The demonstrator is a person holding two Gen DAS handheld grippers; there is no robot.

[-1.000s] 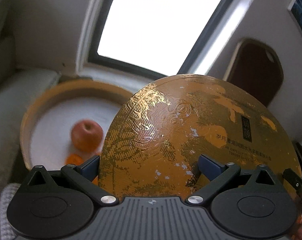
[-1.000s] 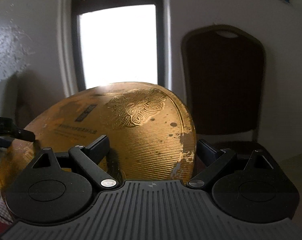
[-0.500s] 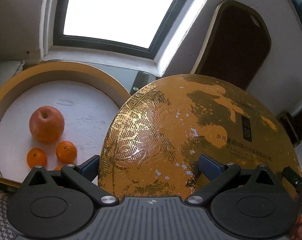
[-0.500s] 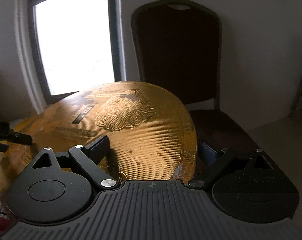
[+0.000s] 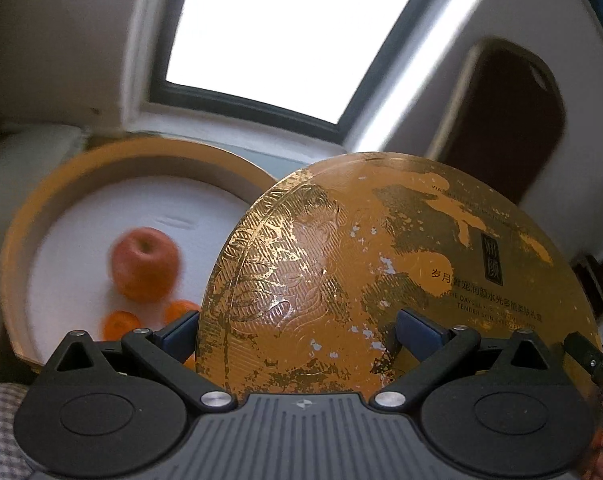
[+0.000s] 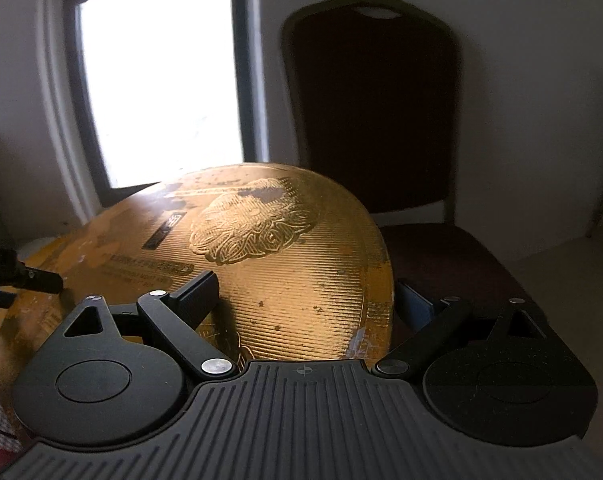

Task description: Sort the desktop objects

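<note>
lid (image 5: 381,280) – both grippers clamp its rim | box (image 5: 29,232) (fruit inside) nearer than before

Your left wrist camera sits just behind the left gripper (image 5: 297,336), looking forward and down along its fingers, very close to the gold round lid (image 5: 381,272) that fills the lower right. Past the lid it faces the window (image 5: 301,28), with the open round box (image 5: 41,216) at left. Your right wrist camera sits behind the right gripper (image 6: 305,300), equally close to the lid (image 6: 261,240), facing the dark chair (image 6: 373,100). Both views share the lid, the window (image 6: 157,80) and the chair (image 5: 509,120).
</note>
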